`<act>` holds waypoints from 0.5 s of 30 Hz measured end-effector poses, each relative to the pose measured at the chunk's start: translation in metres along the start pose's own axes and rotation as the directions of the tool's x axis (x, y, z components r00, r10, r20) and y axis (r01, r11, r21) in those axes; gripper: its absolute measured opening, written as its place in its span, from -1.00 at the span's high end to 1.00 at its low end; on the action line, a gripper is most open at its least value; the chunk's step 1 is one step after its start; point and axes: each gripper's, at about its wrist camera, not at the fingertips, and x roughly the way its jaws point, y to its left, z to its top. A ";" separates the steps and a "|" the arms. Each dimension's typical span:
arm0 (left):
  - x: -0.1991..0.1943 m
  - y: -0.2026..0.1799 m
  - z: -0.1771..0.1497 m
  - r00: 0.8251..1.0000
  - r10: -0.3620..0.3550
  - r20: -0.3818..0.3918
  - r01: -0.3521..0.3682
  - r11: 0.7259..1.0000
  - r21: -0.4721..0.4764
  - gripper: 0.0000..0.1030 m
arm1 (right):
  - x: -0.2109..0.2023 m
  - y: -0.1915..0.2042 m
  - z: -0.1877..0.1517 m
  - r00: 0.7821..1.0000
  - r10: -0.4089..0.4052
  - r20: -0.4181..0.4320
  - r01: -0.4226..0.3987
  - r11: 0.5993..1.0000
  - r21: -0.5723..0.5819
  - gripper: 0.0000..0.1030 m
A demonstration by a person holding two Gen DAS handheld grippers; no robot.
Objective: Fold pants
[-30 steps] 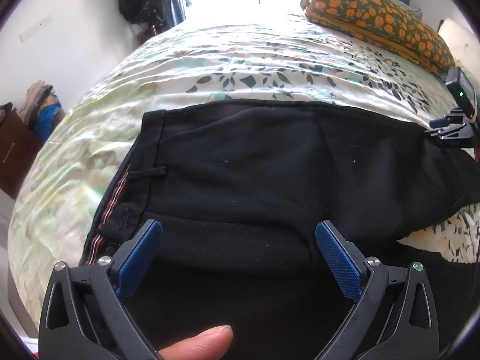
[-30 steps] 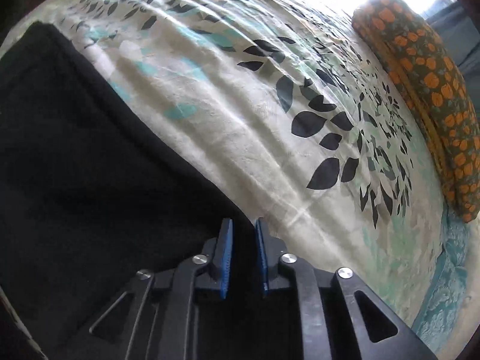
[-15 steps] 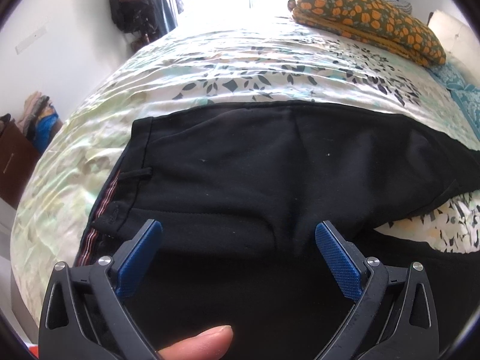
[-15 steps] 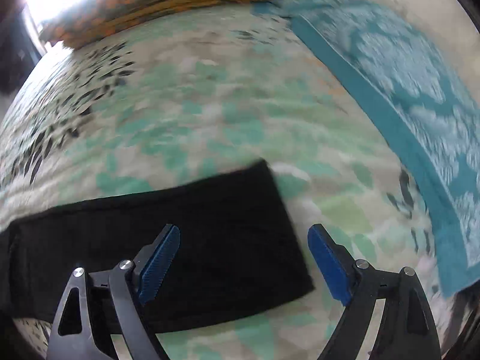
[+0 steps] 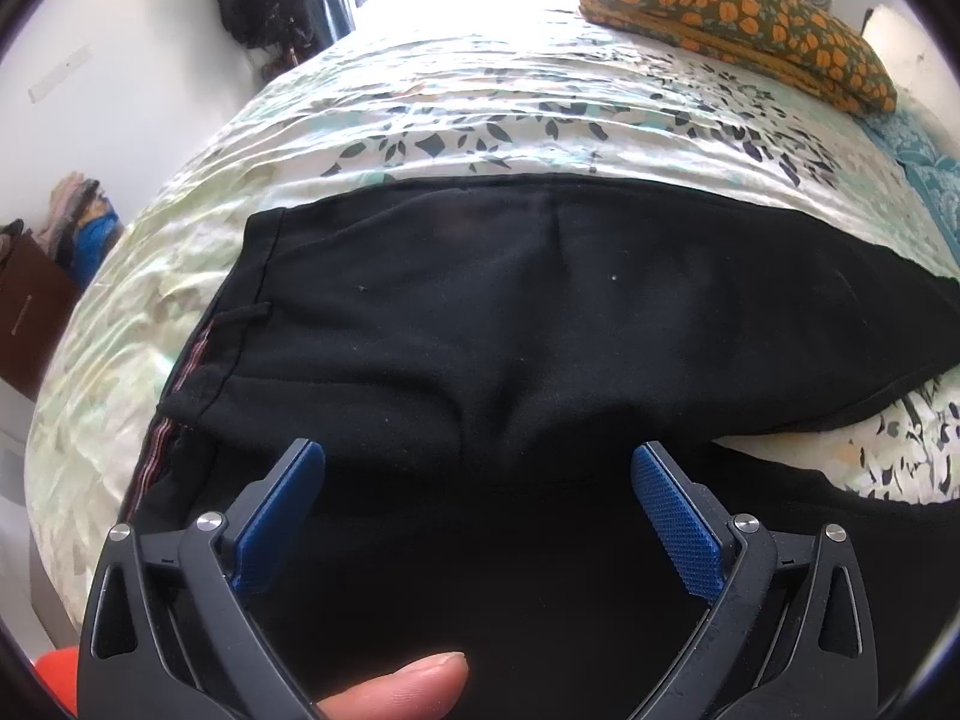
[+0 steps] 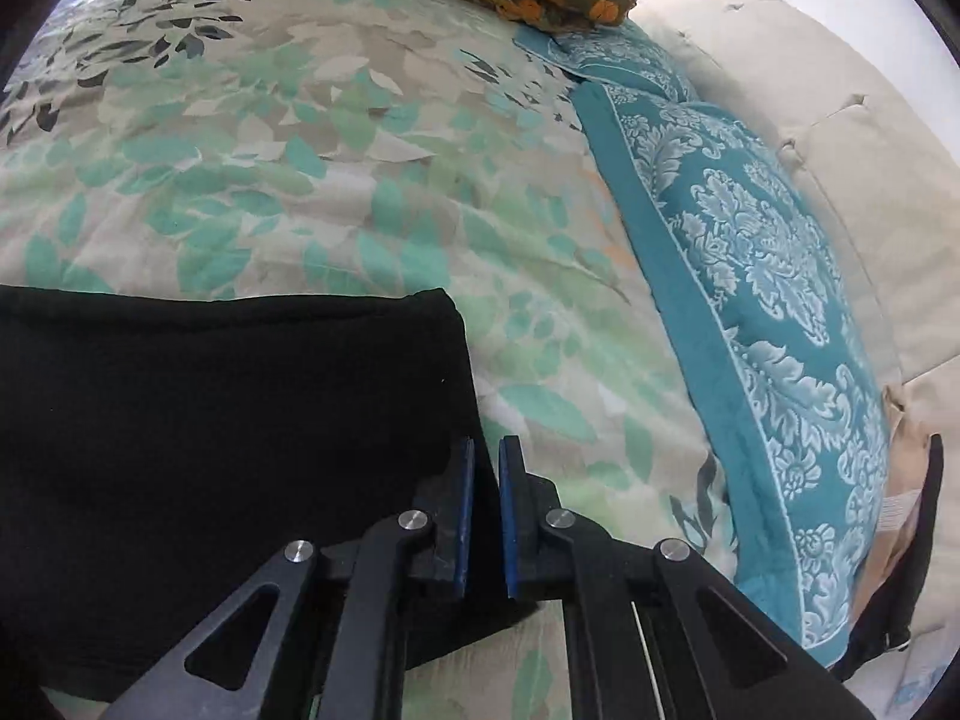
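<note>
On the bed [image 5: 480, 96], black pants [image 5: 540, 312] lie flat, waistband left, hem [image 6: 462, 360] right. Left tool [image 5: 477, 516]: released, spread wide above the seat. Right tool [image 6: 485, 504]: clenched at the hem edge; whether cloth is caught cannot be told.

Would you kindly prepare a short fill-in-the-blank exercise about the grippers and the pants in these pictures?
1. The pants spread on the bed are ____ in colour.
2. The left gripper hovers over them with its jaws ____.
3. The right gripper is nearly closed at the pants' ____.
4. The pillow beside the leg end is patterned teal and ____.

Missing words: black; open; hem; white
</note>
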 end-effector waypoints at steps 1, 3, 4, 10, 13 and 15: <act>-0.003 0.000 -0.002 1.000 -0.011 -0.004 0.011 1.000 0.000 -0.99 | -0.001 -0.002 -0.001 1.000 0.008 -0.003 -0.008 1.000 0.019 0.52; -0.009 -0.002 -0.006 0.999 -0.031 -0.011 0.031 0.999 0.006 -0.99 | -0.014 -0.008 -0.003 0.999 0.043 0.020 -0.044 0.996 0.072 -0.50; -0.012 -0.005 -0.010 0.999 -0.044 -0.017 0.044 0.999 0.010 -0.99 | -0.027 -0.010 -0.006 0.998 0.037 0.058 -0.043 0.995 0.093 -0.86; -0.037 -0.039 -0.042 0.984 -0.159 -0.078 0.163 0.985 0.055 -0.99 | -0.156 0.015 -0.054 0.950 0.179 0.254 -0.206 0.975 0.084 -0.88; -0.036 -0.054 -0.062 0.975 -0.170 -0.143 0.175 0.984 0.023 -0.99 | -0.228 0.055 -0.110 0.895 0.349 0.278 -0.375 0.926 0.045 -0.97; -0.024 -0.060 -0.077 0.971 -0.154 -0.182 0.159 0.987 0.016 -0.99 | -0.267 0.092 -0.156 0.828 0.498 0.259 -0.521 0.853 0.026 -0.99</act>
